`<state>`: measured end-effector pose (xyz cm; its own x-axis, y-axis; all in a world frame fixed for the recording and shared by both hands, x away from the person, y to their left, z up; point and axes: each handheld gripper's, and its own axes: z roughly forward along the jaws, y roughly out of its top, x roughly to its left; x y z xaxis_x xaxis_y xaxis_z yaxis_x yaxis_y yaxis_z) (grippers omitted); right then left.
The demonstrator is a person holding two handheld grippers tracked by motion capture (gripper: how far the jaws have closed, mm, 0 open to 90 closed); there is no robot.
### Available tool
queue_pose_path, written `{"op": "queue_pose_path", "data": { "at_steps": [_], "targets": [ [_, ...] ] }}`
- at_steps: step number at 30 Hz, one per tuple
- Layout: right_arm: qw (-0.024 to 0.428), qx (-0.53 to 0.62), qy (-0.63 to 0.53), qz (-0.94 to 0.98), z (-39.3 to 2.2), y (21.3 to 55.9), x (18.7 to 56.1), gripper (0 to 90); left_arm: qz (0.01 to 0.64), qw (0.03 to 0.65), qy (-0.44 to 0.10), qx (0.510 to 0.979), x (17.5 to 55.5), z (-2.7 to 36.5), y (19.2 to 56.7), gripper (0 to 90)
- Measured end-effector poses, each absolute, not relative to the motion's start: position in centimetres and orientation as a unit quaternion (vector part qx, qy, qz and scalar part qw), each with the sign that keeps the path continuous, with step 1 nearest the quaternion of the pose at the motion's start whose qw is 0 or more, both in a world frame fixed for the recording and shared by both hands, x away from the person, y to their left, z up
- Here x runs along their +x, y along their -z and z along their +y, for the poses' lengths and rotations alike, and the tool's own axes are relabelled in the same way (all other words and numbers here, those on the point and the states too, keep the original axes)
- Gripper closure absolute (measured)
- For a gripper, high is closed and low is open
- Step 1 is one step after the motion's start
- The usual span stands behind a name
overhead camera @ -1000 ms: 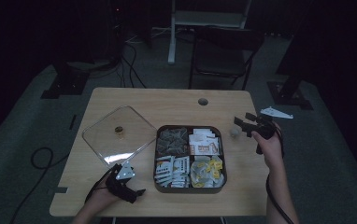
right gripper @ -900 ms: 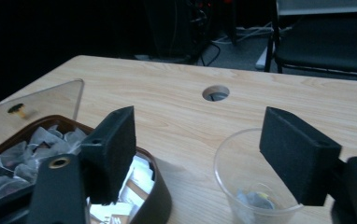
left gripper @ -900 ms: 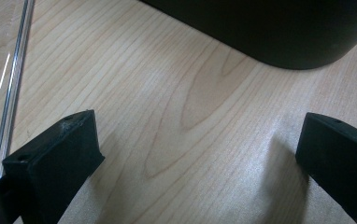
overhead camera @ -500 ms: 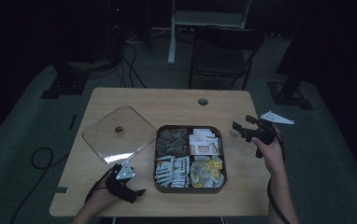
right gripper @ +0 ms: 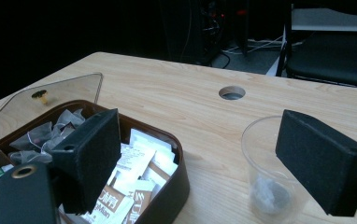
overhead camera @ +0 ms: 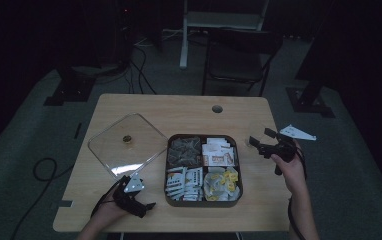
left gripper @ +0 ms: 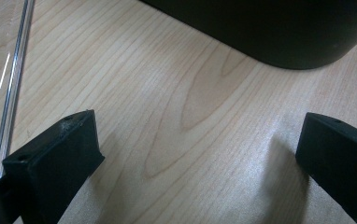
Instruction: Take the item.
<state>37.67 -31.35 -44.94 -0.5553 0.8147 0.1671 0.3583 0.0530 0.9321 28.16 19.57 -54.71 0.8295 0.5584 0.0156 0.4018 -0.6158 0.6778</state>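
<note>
- Starting at the left, the left gripper (overhead camera: 138, 204) rests near the front edge of the tabletop (overhead camera: 179, 107); its jaws stand wide apart with only bare wood between them.
- Beside it, the clear lid (overhead camera: 124, 145) lies flat with its small knob up; one corner lies close to the tabletop's left edge.
- At centre, the dark tray (overhead camera: 205, 201) has four compartments: tea bags at rear left, printed sachets at rear right and front left, yellow packets at front right. Sachet lettering is too small to read.
- Just right of the tray stands the clear cup (right gripper: 272, 170), a tea bag at its bottom.
- The right gripper (overhead camera: 260, 142) has just been opening; its jaws stand wide, the cup between them and untouched.
- Open wood lies behind the tray up to the cable hole (overhead camera: 217, 108).
</note>
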Motion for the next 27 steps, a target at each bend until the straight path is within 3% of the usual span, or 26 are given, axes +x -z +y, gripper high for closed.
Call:
{"op": "queue_pose_path", "data": {
  "at_steps": [27],
  "targets": [
    [0.17,0.405,-0.546,0.713,-31.5,49.6,33.8,13.3,0.269,0.345,-0.113,0.892,28.2,19.6,54.7,0.3]
  ]
}}
